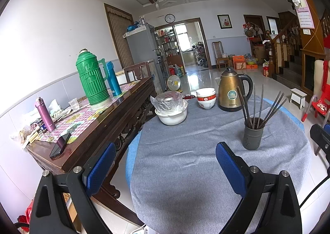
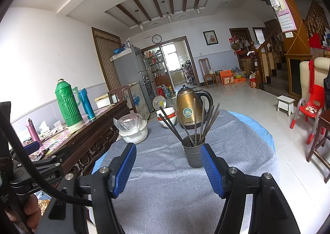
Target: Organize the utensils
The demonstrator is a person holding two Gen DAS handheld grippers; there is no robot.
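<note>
A dark grey perforated holder stands on the round table's grey cloth, with several dark chopsticks fanning out of it. In the left wrist view my left gripper is open over bare cloth, the holder ahead and to its right. My right gripper is open too. Its right fingertip overlaps the holder's near right side in the right wrist view; contact cannot be told. Nothing lies between either pair of blue pads.
Behind the holder stand a gold kettle, stacked bowls and a white pot under plastic wrap. A wooden sideboard on the left carries a green thermos, bottles and a phone. Tiled floor lies to the right.
</note>
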